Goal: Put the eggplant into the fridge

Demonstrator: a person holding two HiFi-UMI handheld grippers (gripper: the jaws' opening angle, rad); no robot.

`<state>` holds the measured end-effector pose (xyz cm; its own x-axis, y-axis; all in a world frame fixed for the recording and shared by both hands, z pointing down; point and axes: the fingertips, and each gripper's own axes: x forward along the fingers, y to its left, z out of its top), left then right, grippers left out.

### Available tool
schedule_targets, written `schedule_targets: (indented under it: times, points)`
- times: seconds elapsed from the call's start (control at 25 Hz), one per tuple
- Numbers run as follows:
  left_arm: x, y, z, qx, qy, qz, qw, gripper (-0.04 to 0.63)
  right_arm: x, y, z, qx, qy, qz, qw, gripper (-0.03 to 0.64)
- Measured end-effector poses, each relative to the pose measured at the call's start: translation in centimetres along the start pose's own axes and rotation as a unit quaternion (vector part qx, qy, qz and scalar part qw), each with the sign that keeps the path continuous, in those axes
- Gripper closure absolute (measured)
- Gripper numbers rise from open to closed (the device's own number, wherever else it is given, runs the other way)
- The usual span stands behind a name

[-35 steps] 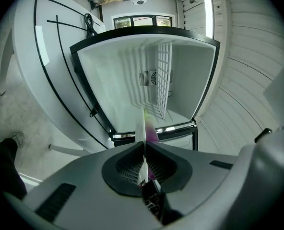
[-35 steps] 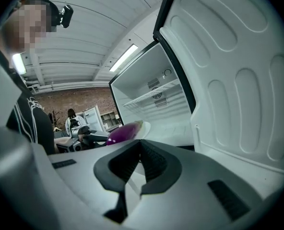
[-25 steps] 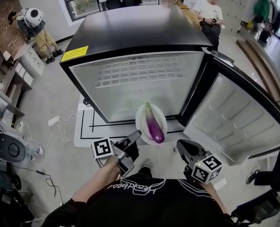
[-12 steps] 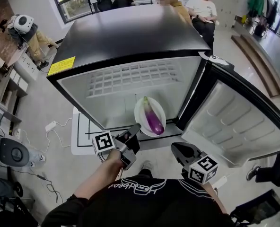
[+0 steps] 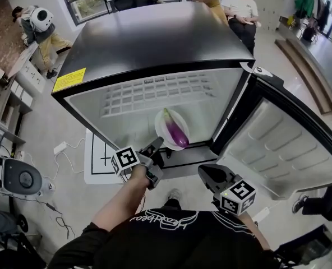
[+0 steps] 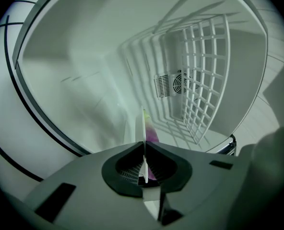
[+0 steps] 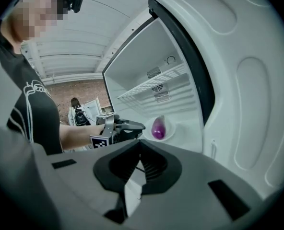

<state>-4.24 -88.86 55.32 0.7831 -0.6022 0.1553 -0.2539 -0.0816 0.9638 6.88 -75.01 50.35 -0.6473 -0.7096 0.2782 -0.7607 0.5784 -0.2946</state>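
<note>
Eggplant, purple, glossy and long with a pale green stem end, lay on a round white plate held at the mouth of the open fridge, below its wire shelf. The left hand-held gripper pinched the plate's near rim between its dark jaws. In that gripper's view the plate showed edge-on as a thin white line. The right hand-held gripper hung low near the open door, its jaws pressed together with nothing between them.

The grip took only one thin, smooth edge, so the plate could probably pivot or slip in the jaws. Any tilt would likely send the rounded, slick eggplant rolling off. The far rim might also knock the fridge's lip or the shelf. Whether the plate touched the fridge floor could not be told.

The fridge had a smooth black top with a yellow label and a white moulded plastic lining. The shelf was a white wire grid. The door's inner face was white, with rounded hollows.
</note>
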Motion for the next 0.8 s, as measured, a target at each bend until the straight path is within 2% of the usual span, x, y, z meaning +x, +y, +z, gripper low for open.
schedule_targets:
  times: [0.28, 0.8]
  points:
    - [1.1, 3.1, 1.1, -0.005, -0.011, 0.04, 0.9991, 0.575, 1.0, -0.1, -0.4, 0.001, 0.007, 0.008, 1.0, 0.611]
    - [2.4, 4.4, 2.8, -0.025, -0.029, 0.057, 0.9976, 0.574, 1.9, -0.6, -0.4, 0.009, 0.007, 0.011, 1.0, 0.611]
